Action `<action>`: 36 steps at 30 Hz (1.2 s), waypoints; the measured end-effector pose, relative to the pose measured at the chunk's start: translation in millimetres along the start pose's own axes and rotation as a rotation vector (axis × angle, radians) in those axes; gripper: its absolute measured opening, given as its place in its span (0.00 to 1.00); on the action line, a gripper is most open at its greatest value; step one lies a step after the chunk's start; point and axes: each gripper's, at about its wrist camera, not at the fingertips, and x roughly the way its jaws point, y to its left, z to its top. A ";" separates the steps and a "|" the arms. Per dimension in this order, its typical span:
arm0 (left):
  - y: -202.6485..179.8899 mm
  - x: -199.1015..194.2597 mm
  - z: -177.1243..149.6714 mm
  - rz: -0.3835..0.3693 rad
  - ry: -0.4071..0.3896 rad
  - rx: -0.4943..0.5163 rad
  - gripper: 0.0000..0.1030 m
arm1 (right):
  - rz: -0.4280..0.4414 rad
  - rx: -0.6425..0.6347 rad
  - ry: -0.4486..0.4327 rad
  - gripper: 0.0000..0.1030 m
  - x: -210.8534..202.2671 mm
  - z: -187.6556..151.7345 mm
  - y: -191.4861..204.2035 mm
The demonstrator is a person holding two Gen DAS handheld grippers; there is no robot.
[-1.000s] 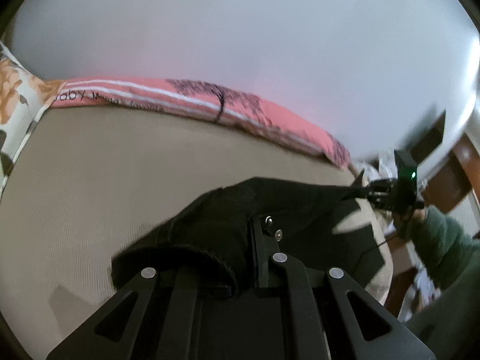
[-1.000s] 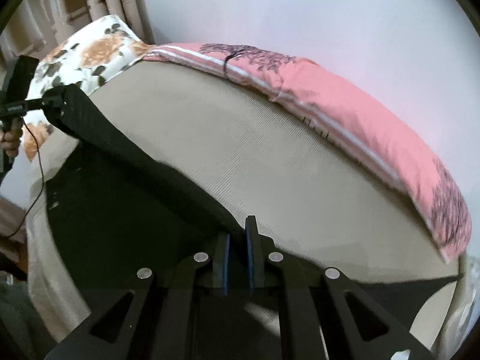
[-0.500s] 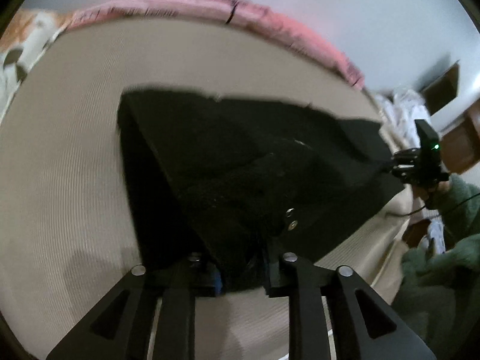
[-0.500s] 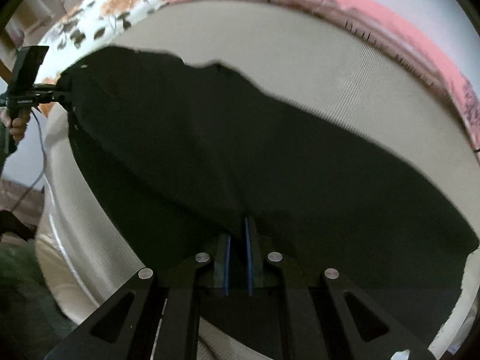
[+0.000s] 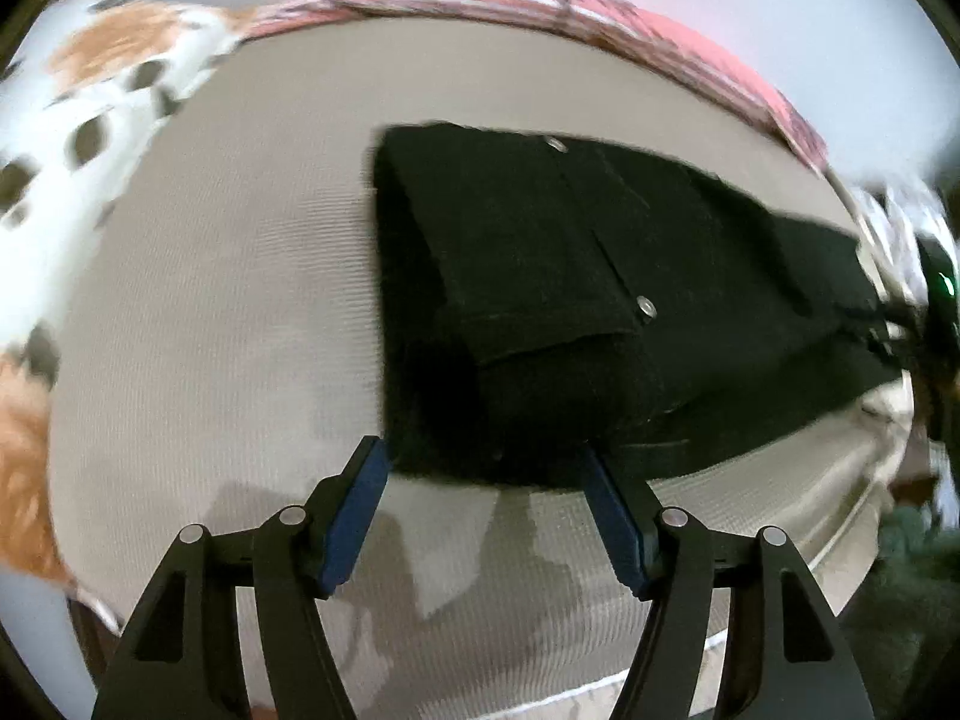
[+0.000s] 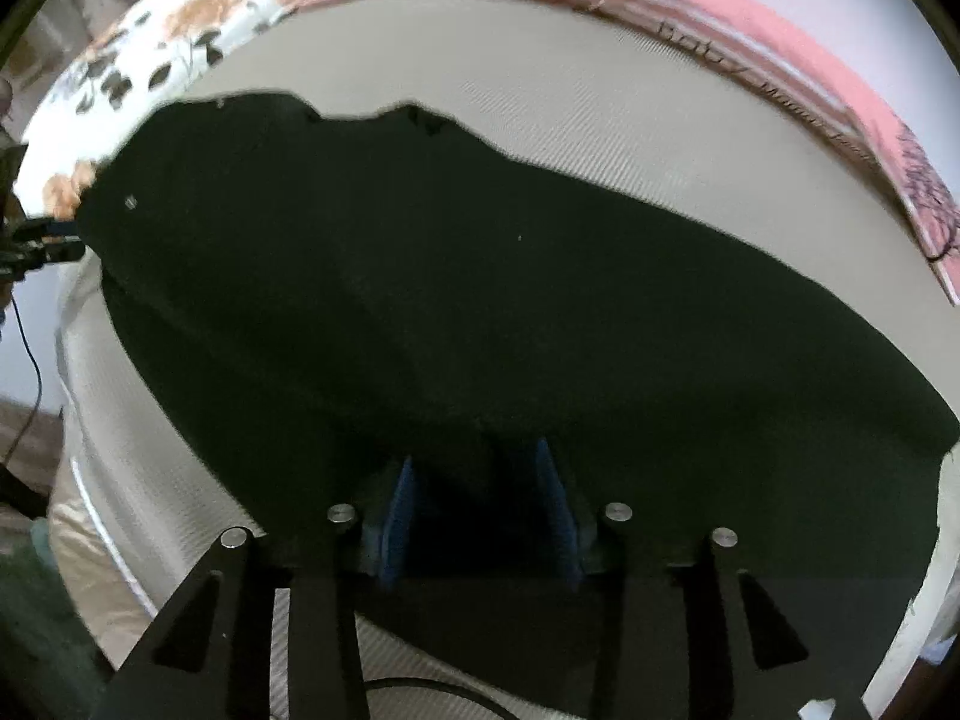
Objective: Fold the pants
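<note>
Black pants (image 5: pixel 540 276) lie flat on the beige mattress (image 5: pixel 210 330), waist end with two metal buttons facing up. My left gripper (image 5: pixel 483 462) hovers at their near edge. Its jaws are opening, and the blue pads (image 5: pixel 354 516) stand apart from the cloth. In the right wrist view the pants (image 6: pixel 480 300) spread wide across the bed. My right gripper (image 6: pixel 477 471) is at their near hem. Its jaws are opening too; dark cloth lies loosely between the pads (image 6: pixel 399 492), which do not press it. Each gripper shows small at the other view's edge.
A pink printed pillow (image 5: pixel 690 54) runs along the far side against a white wall. A floral pillow (image 5: pixel 90 120) sits at the left end. The mattress's near edge (image 6: pixel 102 516) drops off close to the right gripper. A green sleeve (image 5: pixel 912 570) is at the right.
Both grippers, shut on the lifted pants before, came down toward the bed. The pants now lie flat on it and both jaws have spread off the cloth.
</note>
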 end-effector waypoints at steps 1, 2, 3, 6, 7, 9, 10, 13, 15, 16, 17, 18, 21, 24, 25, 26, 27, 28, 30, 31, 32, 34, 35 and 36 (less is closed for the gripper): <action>5.1 -9.9 -4.7 -0.023 -0.029 -0.065 0.65 | -0.005 0.009 -0.022 0.43 -10.0 -4.0 -0.8; 8.2 -18.3 -9.0 -0.058 -0.057 -0.130 0.65 | -0.002 0.018 -0.043 0.46 -17.6 -6.7 -4.0; 11.0 -23.9 -12.4 -0.092 -0.073 -0.181 0.65 | 0.001 0.037 -0.069 0.49 -26.3 -9.9 -7.8; 13.7 -28.7 -22.0 -0.230 -0.096 -0.351 0.65 | 0.063 0.160 -0.095 0.49 -41.3 -22.2 -27.1; 13.8 -25.7 -23.8 -0.274 -0.099 -0.409 0.65 | 0.098 0.216 -0.092 0.49 -41.8 -27.6 -35.7; 15.0 -15.6 -27.6 -0.335 -0.080 -0.503 0.65 | 0.151 0.315 -0.080 0.49 -41.2 -36.9 -47.8; 11.5 -8.9 -22.9 -0.354 -0.072 -0.535 0.65 | 0.178 0.367 -0.076 0.49 -39.3 -42.9 -54.4; 12.6 5.8 -22.9 -0.390 -0.047 -0.599 0.65 | 0.276 0.527 -0.090 0.49 -29.2 -55.8 -72.3; 13.1 12.2 -21.6 -0.391 -0.044 -0.624 0.65 | 0.318 0.619 -0.092 0.50 -21.0 -62.3 -80.7; 13.2 14.0 -21.7 -0.396 -0.046 -0.633 0.65 | 0.326 0.645 -0.096 0.49 -16.4 -60.3 -80.4; 13.8 16.4 -21.5 -0.394 -0.050 -0.640 0.65 | 0.329 0.669 -0.098 0.49 -12.8 -61.9 -81.9; 15.0 17.7 -22.2 -0.392 -0.053 -0.648 0.65 | 0.328 0.698 -0.100 0.48 -8.6 -64.1 -84.7; 19.8 19.7 -23.2 -0.403 -0.072 -0.668 0.64 | 0.341 0.756 -0.113 0.42 -0.1 -69.4 -92.4; 23.9 24.5 -21.5 -0.403 -0.083 -0.686 0.61 | 0.337 0.798 -0.134 0.36 7.3 -69.3 -98.0; 24.4 25.5 -21.1 -0.401 -0.090 -0.688 0.59 | 0.341 0.820 -0.151 0.35 9.3 -68.6 -100.7; 24.6 26.5 -19.7 -0.395 -0.096 -0.688 0.54 | 0.342 0.836 -0.161 0.33 9.4 -69.4 -103.3; 25.5 27.6 -18.1 -0.384 -0.095 -0.687 0.48 | 0.343 0.847 -0.168 0.30 9.3 -70.2 -107.0; 27.3 28.9 -17.1 -0.378 -0.093 -0.686 0.44 | 0.342 0.860 -0.174 0.27 10.5 -69.4 -108.9; 29.4 30.5 -16.8 -0.364 -0.091 -0.687 0.33 | 0.327 0.880 -0.175 0.10 12.9 -69.1 -113.0; 28.8 31.2 -15.9 -0.357 -0.087 -0.681 0.31 | 0.314 0.883 -0.170 0.09 13.7 -69.4 -114.5; 27.8 30.2 -14.3 -0.352 -0.091 -0.667 0.28 | 0.313 0.878 -0.172 0.07 13.7 -68.9 -114.2; 21.9 25.9 -8.9 -0.338 -0.108 -0.623 0.23 | 0.290 0.866 -0.172 0.06 10.8 -68.1 -111.7; 19.0 23.1 -5.6 -0.326 -0.110 -0.600 0.21 | 0.275 0.851 -0.175 0.06 8.0 -67.0 -109.6; 16.0 17.9 -0.3 -0.330 -0.125 -0.571 0.19 | 0.261 0.840 -0.180 0.06 3.8 -66.5 -108.3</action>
